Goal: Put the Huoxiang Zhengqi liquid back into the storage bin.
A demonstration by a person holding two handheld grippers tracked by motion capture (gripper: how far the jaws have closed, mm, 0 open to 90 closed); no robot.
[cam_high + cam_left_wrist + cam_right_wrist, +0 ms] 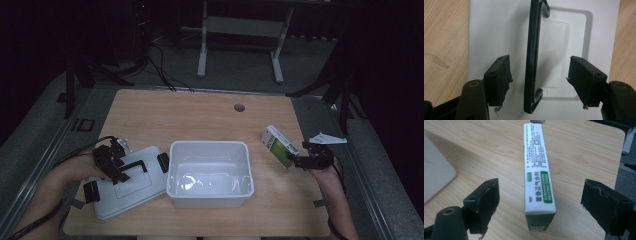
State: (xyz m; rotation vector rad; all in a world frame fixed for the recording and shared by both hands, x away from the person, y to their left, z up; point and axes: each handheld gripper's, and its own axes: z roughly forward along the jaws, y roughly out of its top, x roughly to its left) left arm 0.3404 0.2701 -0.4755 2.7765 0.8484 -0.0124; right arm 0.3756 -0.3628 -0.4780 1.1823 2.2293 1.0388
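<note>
Over on the table's right edge your right gripper [539, 202] sat spread around the standing box [537, 167], not pinching it, so a nudge could've tipped it. Your left gripper [539, 82] straddled the lid [489, 32] handle [532, 62], jaws apart too.

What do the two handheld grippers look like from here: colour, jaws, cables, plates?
Both are black. The left gripper has blocky pads with frayed edges and a dark cable trailing along the forearm. The right gripper carries a pale three-cornered plate and a cable too. Forearms are bare.

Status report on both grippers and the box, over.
Left hand-held gripper open astride lid handle. Right hand-held gripper open around green-and-white box, no contact. Nothing in the way.
</note>
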